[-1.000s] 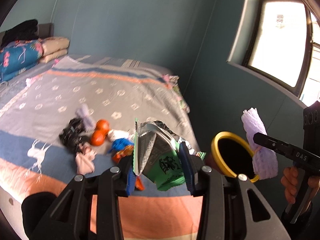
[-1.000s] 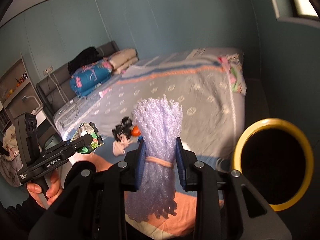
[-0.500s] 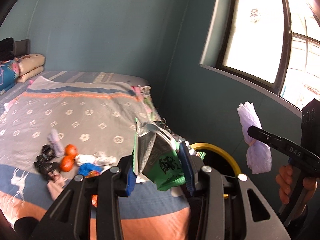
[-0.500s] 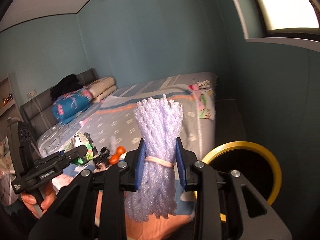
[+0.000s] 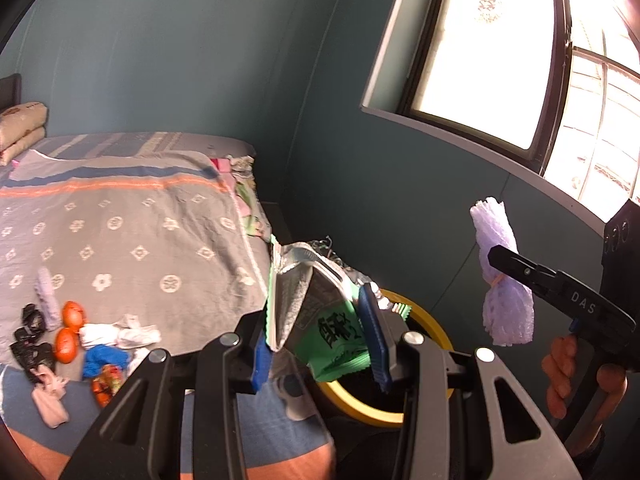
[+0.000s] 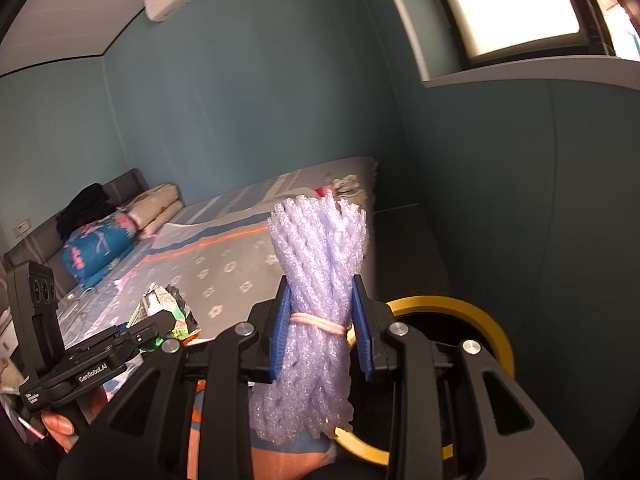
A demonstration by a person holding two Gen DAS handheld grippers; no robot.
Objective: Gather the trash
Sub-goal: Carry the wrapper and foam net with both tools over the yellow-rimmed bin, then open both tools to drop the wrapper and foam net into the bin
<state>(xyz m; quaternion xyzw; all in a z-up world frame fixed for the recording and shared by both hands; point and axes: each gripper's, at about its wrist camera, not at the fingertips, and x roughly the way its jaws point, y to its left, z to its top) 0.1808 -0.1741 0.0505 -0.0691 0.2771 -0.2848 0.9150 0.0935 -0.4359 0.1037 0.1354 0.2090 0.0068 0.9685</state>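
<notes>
- The green and silver snack wrapper [image 5: 320, 320] sits at the lower centre of the left wrist view, crumpled and open at the top, pinched between the blue fingers [image 5: 376, 340] of the left gripper [image 5: 320, 350], which are narrowed onto it.
- The lilac foam net bundle [image 6: 316, 300], tied at its waist with a pale rubber band [image 6: 320, 323], stands upright at the lower centre of the right wrist view; the right gripper [image 6: 320, 332] has its fingers [image 6: 280, 332] pressed against both sides of it at the band.
- The yellow-rimmed bin [image 6: 484, 320] shows its dark mouth directly behind both held pieces, at the lower right of each view, beside the bed.
- On the bed [image 5: 132, 216], at the lower left of the left wrist view, more bits lie in a loose cluster: two oranges [image 5: 70, 330], black crumpled scraps [image 5: 32, 344], white tissue [image 5: 120, 334], a blue scrap [image 5: 104, 360] and a pink piece [image 5: 50, 394].
- A hand [image 5: 576, 380] grips the right gripper's handle at the right edge of the left wrist view.
- A bright window [image 5: 508, 60] fills the upper right, set in a teal wall [image 5: 180, 48].
</notes>
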